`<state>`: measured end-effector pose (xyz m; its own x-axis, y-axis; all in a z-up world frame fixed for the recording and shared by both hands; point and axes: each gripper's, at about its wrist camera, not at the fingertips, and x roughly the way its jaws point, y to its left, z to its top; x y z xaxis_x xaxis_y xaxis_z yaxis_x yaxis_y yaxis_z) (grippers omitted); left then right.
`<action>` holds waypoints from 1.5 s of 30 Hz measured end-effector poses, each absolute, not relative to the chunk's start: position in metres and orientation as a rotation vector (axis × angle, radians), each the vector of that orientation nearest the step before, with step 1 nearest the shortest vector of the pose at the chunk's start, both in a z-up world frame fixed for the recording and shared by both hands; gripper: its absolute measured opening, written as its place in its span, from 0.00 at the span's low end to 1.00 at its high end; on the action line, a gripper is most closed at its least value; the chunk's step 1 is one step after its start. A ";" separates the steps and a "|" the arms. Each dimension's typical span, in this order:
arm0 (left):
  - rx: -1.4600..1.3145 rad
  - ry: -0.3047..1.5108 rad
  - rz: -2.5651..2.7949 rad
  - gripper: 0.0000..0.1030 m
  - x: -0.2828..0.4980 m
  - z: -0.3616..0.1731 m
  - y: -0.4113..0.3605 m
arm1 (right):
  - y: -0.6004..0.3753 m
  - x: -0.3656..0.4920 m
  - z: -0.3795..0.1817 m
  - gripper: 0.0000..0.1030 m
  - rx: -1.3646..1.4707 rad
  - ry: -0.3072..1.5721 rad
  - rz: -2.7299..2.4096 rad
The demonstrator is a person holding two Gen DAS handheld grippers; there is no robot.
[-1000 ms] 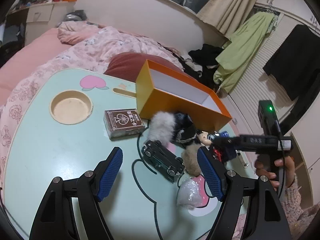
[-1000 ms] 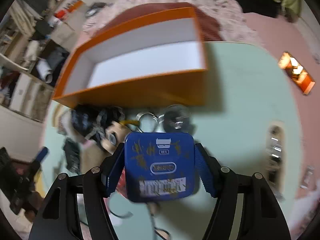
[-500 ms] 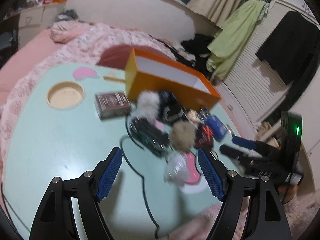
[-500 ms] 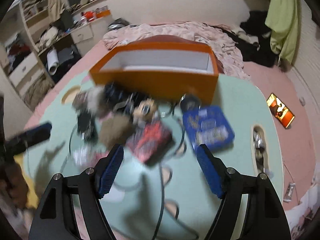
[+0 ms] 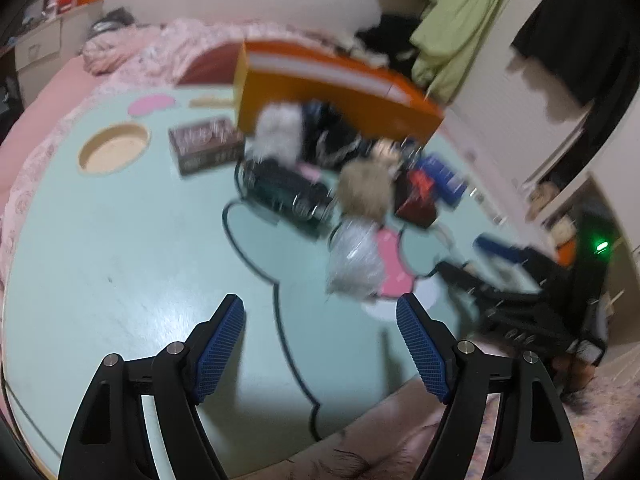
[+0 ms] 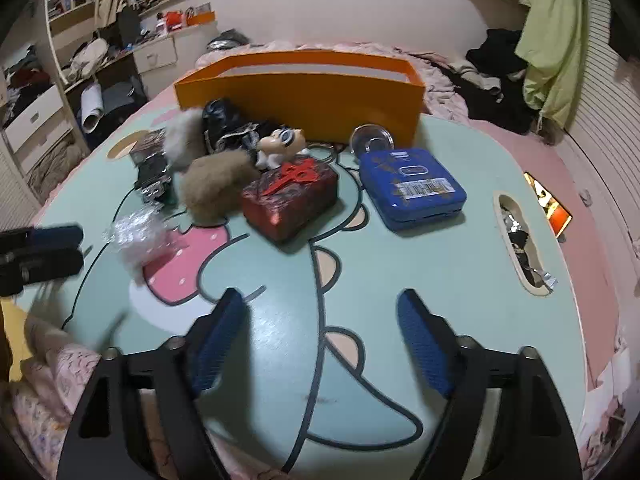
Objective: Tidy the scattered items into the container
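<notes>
An orange box (image 6: 300,96) stands open at the far side of the mint table; it also shows in the left wrist view (image 5: 328,96). In front of it lie a blue tin (image 6: 414,188), a red box (image 6: 290,198), a brown fur ball (image 6: 218,188), a white fur ball (image 6: 182,140), a big-eyed figurine (image 6: 282,144), a black toy car (image 6: 154,178), a card pack (image 5: 204,148) and a crinkled plastic bag (image 6: 136,236). My left gripper (image 5: 320,344) is open and empty near the table's front. My right gripper (image 6: 322,344) is open and empty, well back from the items.
The table (image 6: 360,320) has a round cup recess (image 5: 114,152) at the left and an oval slot (image 6: 520,248) at the right holding small bits. A pink bed lies behind. The left gripper's fingertip (image 6: 44,236) shows at the right wrist view's left edge.
My right gripper has let go of the blue tin, which now lies on the table, and pulled back toward the front edge. My left gripper has also drawn back from the pile.
</notes>
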<state>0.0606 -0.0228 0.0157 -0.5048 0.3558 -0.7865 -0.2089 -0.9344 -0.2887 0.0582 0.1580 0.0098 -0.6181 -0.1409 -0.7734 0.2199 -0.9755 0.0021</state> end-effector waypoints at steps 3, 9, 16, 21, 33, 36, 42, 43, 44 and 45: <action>-1.329 -0.157 2.452 0.95 0.062 0.015 -0.014 | 0.157 0.061 0.003 1.00 1.241 0.122 -2.689; -1.251 0.239 2.528 1.00 0.066 0.004 0.015 | 0.155 0.060 0.001 1.00 1.195 0.135 -2.683; -1.243 0.213 2.530 1.00 0.067 0.007 0.008 | 0.155 0.060 0.001 1.00 1.196 0.136 -2.683; -1.240 0.214 2.530 1.00 0.066 0.007 0.009 | 0.155 0.060 0.001 1.00 1.196 0.135 -2.683; -1.236 0.212 2.530 1.00 0.064 0.002 0.010 | 0.155 0.060 0.001 1.00 1.196 0.135 -2.683; -1.237 0.214 2.530 1.00 0.064 0.002 0.010 | 0.155 0.061 0.001 1.00 1.196 0.135 -2.684; -1.242 0.220 2.520 1.00 0.064 0.002 0.010 | 0.154 0.061 0.001 1.00 1.196 0.135 -2.684; -1.239 0.222 2.517 1.00 0.064 0.002 0.010 | 0.154 0.061 0.001 1.00 1.195 0.135 -2.684; -1.235 0.223 2.516 1.00 0.064 0.002 0.009 | 0.154 0.061 0.001 1.00 1.195 0.135 -2.684; -1.228 0.223 2.516 1.00 0.065 0.002 0.009 | 0.154 0.061 0.001 1.00 1.196 0.135 -2.684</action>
<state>0.0647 0.0092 0.0018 -0.5729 0.2255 -0.7880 -0.3607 -0.9327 -0.0046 0.0610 0.1542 0.0008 -0.6530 -0.1445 -0.7435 0.2181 -0.9759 -0.0019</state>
